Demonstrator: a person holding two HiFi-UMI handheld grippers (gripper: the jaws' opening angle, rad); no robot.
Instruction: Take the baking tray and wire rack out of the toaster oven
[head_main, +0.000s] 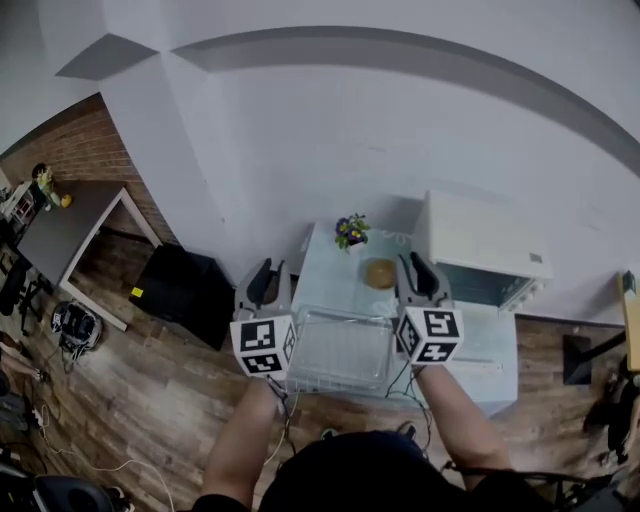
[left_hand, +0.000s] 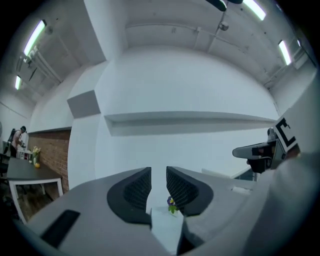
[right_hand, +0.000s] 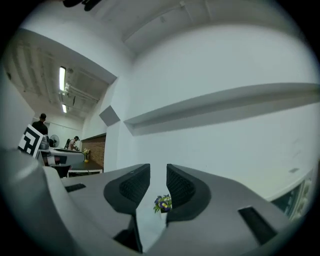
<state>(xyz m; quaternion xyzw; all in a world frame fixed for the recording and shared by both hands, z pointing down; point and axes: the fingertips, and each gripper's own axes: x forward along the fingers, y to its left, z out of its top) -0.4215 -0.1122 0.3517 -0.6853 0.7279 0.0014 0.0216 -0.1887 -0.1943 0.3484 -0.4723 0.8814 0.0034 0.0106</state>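
Observation:
The white toaster oven (head_main: 482, 248) stands at the right of the white table (head_main: 335, 280), its dark mouth facing the table's front. A pale baking tray with a wire grid (head_main: 340, 350) lies on the table's near edge, between my two marker cubes. Both grippers are held up level above the table, apart from the tray. My left gripper (head_main: 268, 280) (left_hand: 158, 177) shows a narrow gap between its pads with nothing in it. My right gripper (head_main: 420, 272) (right_hand: 158, 175) also stands slightly apart and holds nothing.
A small pot of purple flowers (head_main: 351, 232) (right_hand: 162, 202) and a round brown object (head_main: 380, 272) sit at the table's back. A black box (head_main: 185, 290) stands on the wooden floor at left, beyond it a grey desk (head_main: 65, 235). Cables lie on the floor.

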